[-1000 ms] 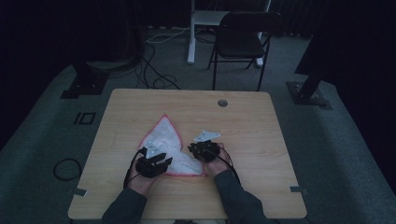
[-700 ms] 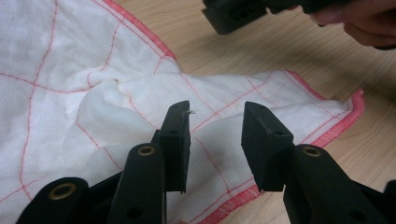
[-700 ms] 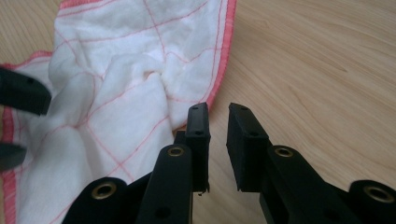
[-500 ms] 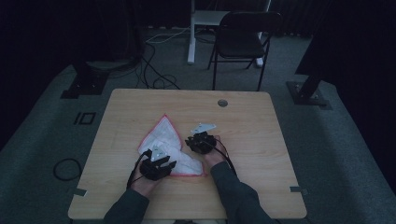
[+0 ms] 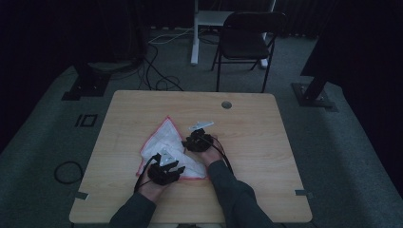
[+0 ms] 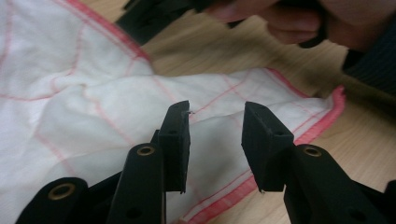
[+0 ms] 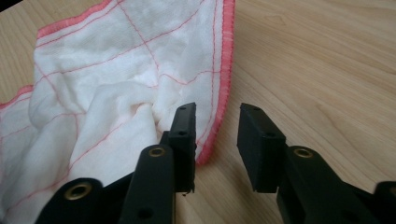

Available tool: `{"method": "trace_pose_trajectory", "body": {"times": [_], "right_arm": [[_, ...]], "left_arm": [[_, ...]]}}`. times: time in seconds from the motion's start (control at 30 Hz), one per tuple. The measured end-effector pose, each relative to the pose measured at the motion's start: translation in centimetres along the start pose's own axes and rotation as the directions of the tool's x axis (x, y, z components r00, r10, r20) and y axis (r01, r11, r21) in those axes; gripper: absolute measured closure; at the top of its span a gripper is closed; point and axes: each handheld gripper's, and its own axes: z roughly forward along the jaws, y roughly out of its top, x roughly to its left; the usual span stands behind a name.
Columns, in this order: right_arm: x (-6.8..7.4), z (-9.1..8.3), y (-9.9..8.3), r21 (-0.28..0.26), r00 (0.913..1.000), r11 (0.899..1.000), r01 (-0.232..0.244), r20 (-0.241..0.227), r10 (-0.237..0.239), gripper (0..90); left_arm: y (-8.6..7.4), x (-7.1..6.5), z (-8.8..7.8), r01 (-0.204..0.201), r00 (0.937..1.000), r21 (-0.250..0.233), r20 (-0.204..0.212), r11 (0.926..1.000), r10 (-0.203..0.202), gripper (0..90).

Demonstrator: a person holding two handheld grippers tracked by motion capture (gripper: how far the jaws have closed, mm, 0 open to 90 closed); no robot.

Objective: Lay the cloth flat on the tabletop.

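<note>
I'm looking down at the white cloth (image 5: 173, 152) (red-edged, rumpled) lying near the middle of the wooden table (image 5: 256, 142). My left gripper (image 6: 215, 123) is hovering over its near part, jaws having just been opening, with nothing pinched between them. My right gripper (image 7: 215, 122) is sitting at the cloth's red hem, jaws having just been opening too, over bare wood.

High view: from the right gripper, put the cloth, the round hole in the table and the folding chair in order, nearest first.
From the right gripper:
1. Cloth, right beside it, to its left.
2. Round hole, farther up the table, near the far edge.
3. Folding chair, on the floor beyond the table.
</note>
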Motion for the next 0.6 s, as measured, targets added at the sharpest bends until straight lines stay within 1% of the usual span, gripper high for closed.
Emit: {"method": "trace_pose_trajectory", "body": {"times": [0.07,0.13,0.17,0.2,0.23,0.27,0.3,0.33,0.37,0.4,0.47,0.53,0.6], "right_arm": [[-0.1,0.4,0.1,0.008,1.0000,1.000,-0.008,-0.004,0.008,65.6],[-0.2,0.8,0.1,0.011,0.9995,1.000,-0.029,-0.010,0.029,64.8],[-0.3,1.0,0.1,0.014,0.9989,0.999,-0.043,-0.020,0.043,64.5],[-0.3,1.2,0.1,0.020,0.9982,0.998,-0.051,-0.031,0.052,64.8],[-0.3,1.3,0.1,0.024,0.9978,0.998,-0.055,-0.034,0.056,66.2],[-0.3,1.4,0.1,0.032,0.9976,0.998,-0.056,-0.040,0.057,70.6],[-0.3,1.4,0.1,0.032,0.9976,0.998,-0.056,-0.040,0.057,70.6],[-0.3,1.6,0.2,0.040,0.9981,0.998,-0.045,-0.040,0.046,82.2],[-0.2,1.5,0.2,0.041,0.9985,0.998,-0.041,-0.036,0.042,85.5],[-0.2,1.4,0.2,0.040,0.9989,0.999,-0.036,-0.030,0.037,87.6],[-0.2,1.2,0.3,0.038,0.9992,0.999,-0.029,-0.026,0.030,88.4],[-0.1,0.9,0.4,0.037,1.0000,0.999,0.001,-0.006,-0.001,88.7],[0.0,0.7,0.5,0.042,0.9998,0.999,0.019,0.010,-0.020,88.7]], "left_arm": [[0.1,-0.3,0.3,-0.004,0.9999,-0.001,0.010,1.0000,0.004,60.9],[0.1,-0.4,0.5,-0.011,0.9996,-0.004,0.028,0.9999,0.011,58.8],[0.1,-0.4,0.5,-0.011,0.9996,-0.004,0.028,0.9999,0.011,57.8],[0.2,-0.7,0.8,-0.014,0.9991,-0.008,0.041,0.9999,0.015,57.3],[0.3,-0.8,0.9,-0.024,0.9988,-0.003,0.042,0.9997,0.024,56.8],[0.3,-0.9,1.1,-0.026,0.9985,-0.001,0.048,0.9997,0.026,56.3],[0.3,-0.9,1.1,-0.026,0.9985,-0.001,0.048,0.9997,0.026,56.0],[0.4,-1.0,1.6,-0.036,0.9984,0.017,0.044,0.9992,0.035,56.5],[0.3,-1.0,1.9,-0.040,0.9987,0.033,0.032,0.9987,0.039,57.9],[0.2,-0.9,2.1,-0.039,0.9990,0.050,0.025,0.9980,0.038,61.9],[0.0,-0.8,2.2,-0.036,0.9993,0.067,0.015,0.9971,0.035,72.0],[-0.2,-0.6,2.0,-0.038,0.9993,0.080,0.009,0.9960,0.037,81.1],[-0.5,-0.4,1.8,-0.044,0.9990,0.094,0.001,0.9946,0.044,87.4]]}}
